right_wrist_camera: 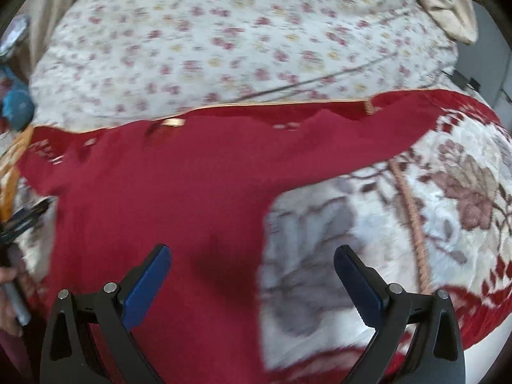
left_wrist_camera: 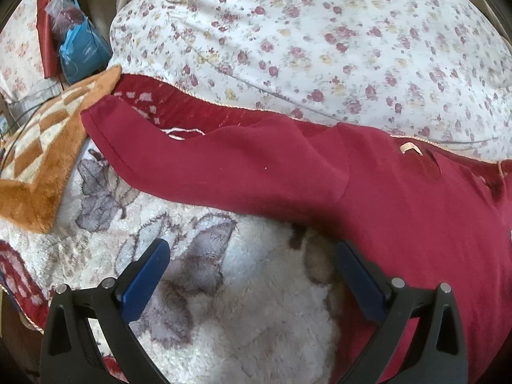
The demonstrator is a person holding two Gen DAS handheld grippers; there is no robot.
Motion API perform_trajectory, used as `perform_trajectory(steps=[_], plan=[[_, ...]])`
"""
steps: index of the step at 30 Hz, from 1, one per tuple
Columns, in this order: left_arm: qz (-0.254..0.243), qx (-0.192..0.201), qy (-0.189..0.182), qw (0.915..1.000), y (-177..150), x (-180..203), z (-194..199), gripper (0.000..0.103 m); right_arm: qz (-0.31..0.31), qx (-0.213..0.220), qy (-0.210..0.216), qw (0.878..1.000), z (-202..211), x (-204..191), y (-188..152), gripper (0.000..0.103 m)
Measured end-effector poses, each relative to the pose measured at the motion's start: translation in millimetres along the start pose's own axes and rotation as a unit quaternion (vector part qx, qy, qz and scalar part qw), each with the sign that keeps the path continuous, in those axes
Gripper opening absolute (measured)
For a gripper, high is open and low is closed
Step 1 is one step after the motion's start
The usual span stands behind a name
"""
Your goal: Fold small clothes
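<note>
Left wrist view, left tongs (left_wrist_camera: 252, 267) spread empty over fleece blanket (left_wrist_camera: 243, 320), red sweater (left_wrist_camera: 320, 176) flat; right tongs (right_wrist_camera: 252, 273) likewise agape

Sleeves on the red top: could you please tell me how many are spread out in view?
2: the left sleeve reaches toward the checkered cushion; the right sleeve stretches across the fleece blanket.

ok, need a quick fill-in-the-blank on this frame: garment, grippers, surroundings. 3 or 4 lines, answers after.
1. The sweater spread out on the blanket is ____ in colour.
2. Both the left gripper and the right gripper have their jaws ____.
3. Behind the sweater lies a pillow with a ____ print.

Missing words: red; open; floral
</note>
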State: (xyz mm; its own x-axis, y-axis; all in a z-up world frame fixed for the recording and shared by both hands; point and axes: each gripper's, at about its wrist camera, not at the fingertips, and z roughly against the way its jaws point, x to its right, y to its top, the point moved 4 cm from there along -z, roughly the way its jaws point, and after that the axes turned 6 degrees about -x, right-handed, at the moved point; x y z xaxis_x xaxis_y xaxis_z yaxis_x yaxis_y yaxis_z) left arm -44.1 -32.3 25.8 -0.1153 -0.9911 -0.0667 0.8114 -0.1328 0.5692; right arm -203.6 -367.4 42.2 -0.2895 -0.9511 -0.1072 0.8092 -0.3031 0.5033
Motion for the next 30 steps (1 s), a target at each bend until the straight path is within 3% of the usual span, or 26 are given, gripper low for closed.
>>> perform_trajectory(steps=[6,12,20,30], plan=[[0.001,0.003,-0.001,1.0000,-4,0,6,0.103,0.011,-0.024,0.083,0.996,7,-59,-10,0.103],[-0.003,0.009,-0.007,0.9999,-6,4,12,0.103,0.051,0.003,0.052,0.997,-4,-97,7,0.103],[-0.011,0.015,-0.006,0.9998,-6,10,14,0.103,0.059,0.033,0.002,0.998,-20,-101,34,0.103],[-0.023,0.020,-0.004,0.9995,-5,23,14,0.103,0.035,0.046,0.001,0.998,-40,-96,46,0.103]])
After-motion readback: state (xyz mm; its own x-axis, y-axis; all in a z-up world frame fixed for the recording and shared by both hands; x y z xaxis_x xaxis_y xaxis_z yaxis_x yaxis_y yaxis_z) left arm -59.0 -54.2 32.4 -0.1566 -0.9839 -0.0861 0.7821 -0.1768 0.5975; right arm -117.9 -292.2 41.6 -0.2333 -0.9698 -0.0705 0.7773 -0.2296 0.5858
